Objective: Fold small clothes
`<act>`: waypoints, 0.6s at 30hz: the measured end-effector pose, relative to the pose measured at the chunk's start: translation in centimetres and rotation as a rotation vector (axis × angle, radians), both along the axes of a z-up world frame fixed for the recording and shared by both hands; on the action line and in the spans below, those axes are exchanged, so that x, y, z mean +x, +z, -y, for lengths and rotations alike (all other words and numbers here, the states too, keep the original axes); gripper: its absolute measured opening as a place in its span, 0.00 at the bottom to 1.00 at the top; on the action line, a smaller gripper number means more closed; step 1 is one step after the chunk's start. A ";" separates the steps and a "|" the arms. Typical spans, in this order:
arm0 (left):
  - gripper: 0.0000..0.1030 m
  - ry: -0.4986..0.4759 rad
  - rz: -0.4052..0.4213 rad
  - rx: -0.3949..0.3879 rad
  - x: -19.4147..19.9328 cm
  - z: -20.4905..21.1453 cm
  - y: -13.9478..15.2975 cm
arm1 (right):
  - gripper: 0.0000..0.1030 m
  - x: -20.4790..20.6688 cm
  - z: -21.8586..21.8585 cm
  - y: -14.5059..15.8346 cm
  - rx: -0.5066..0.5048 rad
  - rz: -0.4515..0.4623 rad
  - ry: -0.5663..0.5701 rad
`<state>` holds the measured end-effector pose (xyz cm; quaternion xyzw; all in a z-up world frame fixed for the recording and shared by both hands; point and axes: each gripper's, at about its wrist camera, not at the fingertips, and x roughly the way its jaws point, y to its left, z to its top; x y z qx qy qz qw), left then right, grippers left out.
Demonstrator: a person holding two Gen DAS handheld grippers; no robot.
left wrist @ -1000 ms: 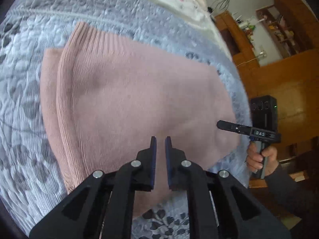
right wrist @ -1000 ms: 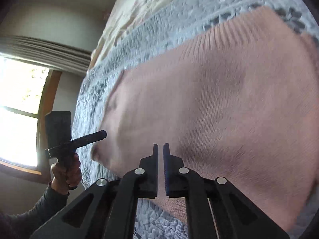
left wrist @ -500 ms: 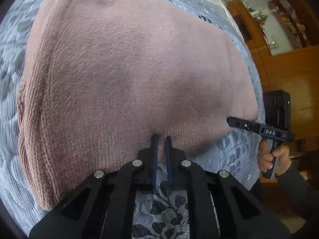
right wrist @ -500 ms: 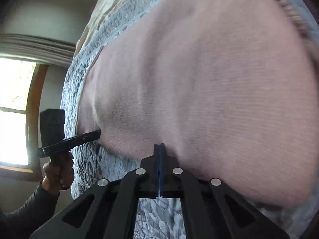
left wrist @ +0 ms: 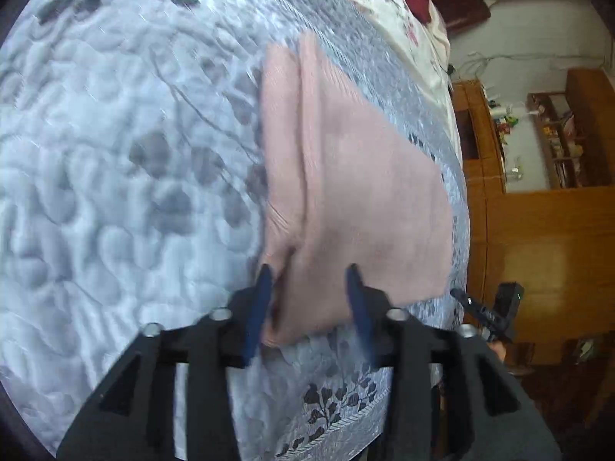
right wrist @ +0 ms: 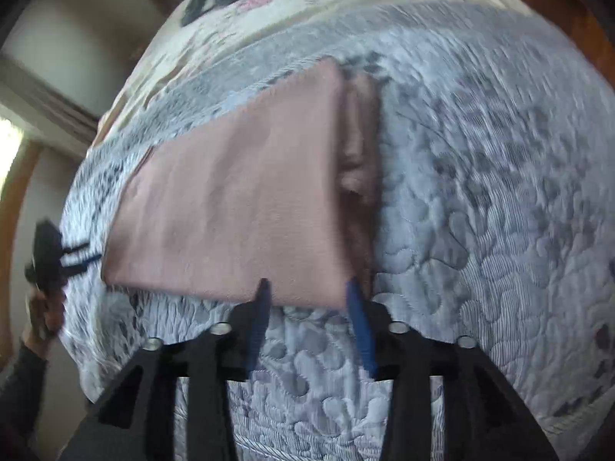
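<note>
A folded pink knit garment [left wrist: 357, 192] lies flat on the grey quilted bedspread [left wrist: 115, 192]. My left gripper [left wrist: 309, 274] is open, its blue-edged fingers spread over the garment's near-left corner with nothing pinched between them. In the right wrist view the same pink garment [right wrist: 238, 207] shows its folded layers along the right side. My right gripper [right wrist: 307, 286] is open just at the garment's near edge by its right corner. Each view also catches the other gripper: the right gripper [left wrist: 484, 311] and the left gripper [right wrist: 57, 257], held in a hand.
A cream floral cover [right wrist: 269, 11] lies on the far part of the bed. Wooden shelves and cabinets [left wrist: 538, 146] stand to the right of the bed. A bright window [right wrist: 7, 161] is on the left. The bedspread's front edge [left wrist: 346, 422] runs close below the grippers.
Both grippers went from shut to open and pulled back from the garment, which now lies flat and smaller in view. The left view swung left over the bedspread.
</note>
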<state>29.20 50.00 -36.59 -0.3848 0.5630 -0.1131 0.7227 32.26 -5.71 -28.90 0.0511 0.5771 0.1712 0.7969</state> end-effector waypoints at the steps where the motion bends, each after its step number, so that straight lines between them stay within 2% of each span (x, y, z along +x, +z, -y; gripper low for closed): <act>1: 0.70 0.004 -0.004 0.010 0.7 -1.2 0.3 | 0.74 -1.2 -2.9 0.7 -0.081 0.047 0.080; 3: 0.72 0.006 -0.023 -0.014 2.7 -2.8 0.5 | 0.79 -3.9 -8.5 1.1 -0.243 0.152 0.247; 4: 0.73 0.007 -0.027 -0.025 3.7 -3.5 0.6 | 0.85 -5.4 -11.3 0.9 -0.314 0.211 0.325; 7: 0.78 0.005 -0.039 -0.065 7.0 -4.6 0.4 | 0.89 -9.3 -19.0 -0.3 -0.441 0.350 0.517; 9: 0.78 0.003 -0.048 -0.111 8.8 -4.8 -0.2 | 0.89 -10.7 -23.0 -1.2 -0.433 0.375 0.595; 13: 0.78 -0.032 -0.072 -0.154 11.7 -3.3 -2.2 | 0.86 -11.4 -29.1 -2.4 -0.416 0.387 0.658; 15: 0.78 -0.057 -0.077 -0.157 12.7 -2.3 -3.2 | 0.86 -11.4 -31.3 -2.7 -0.439 0.418 0.684; 18: 0.77 -0.083 -0.068 -0.173 13.8 -1.2 -4.2 | 0.86 -10.3 -33.0 -3.0 -0.409 0.392 0.680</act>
